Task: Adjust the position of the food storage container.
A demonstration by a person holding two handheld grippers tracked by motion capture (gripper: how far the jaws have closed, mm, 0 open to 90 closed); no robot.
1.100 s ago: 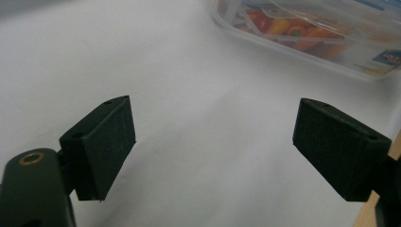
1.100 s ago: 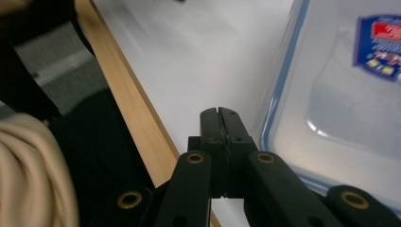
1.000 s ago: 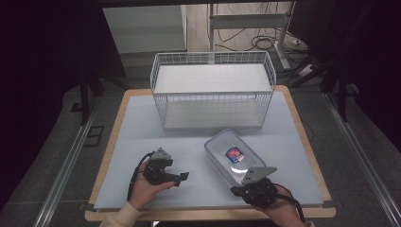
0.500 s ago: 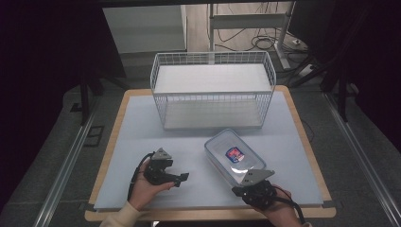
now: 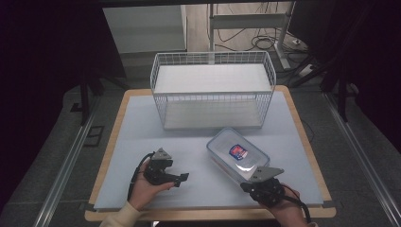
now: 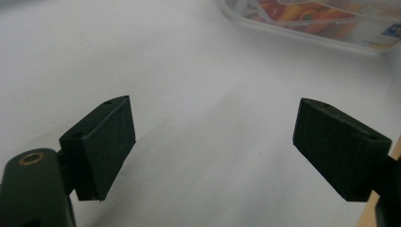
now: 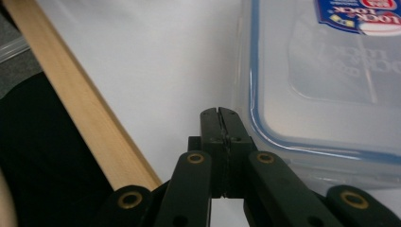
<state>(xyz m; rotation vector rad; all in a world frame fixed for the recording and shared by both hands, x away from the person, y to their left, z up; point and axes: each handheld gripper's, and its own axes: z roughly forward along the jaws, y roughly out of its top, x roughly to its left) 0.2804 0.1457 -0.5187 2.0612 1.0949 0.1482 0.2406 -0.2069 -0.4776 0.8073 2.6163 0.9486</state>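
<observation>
Left gripper (image 5: 182, 178) jaws wide apart, empty. Right gripper (image 7: 221, 113) jaws pressed together, empty, beside lidded container (image 5: 238, 154); risks nudging it across surface (image 5: 142, 137).

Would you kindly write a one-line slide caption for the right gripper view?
Right gripper, jaws shut on nothing, beside the near corner of a clear lidded container.

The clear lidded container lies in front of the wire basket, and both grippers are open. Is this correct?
Not quite. Only the left gripper is open; the right gripper view shows the right gripper shut beside the container. The container does lie before the wire basket.
</observation>
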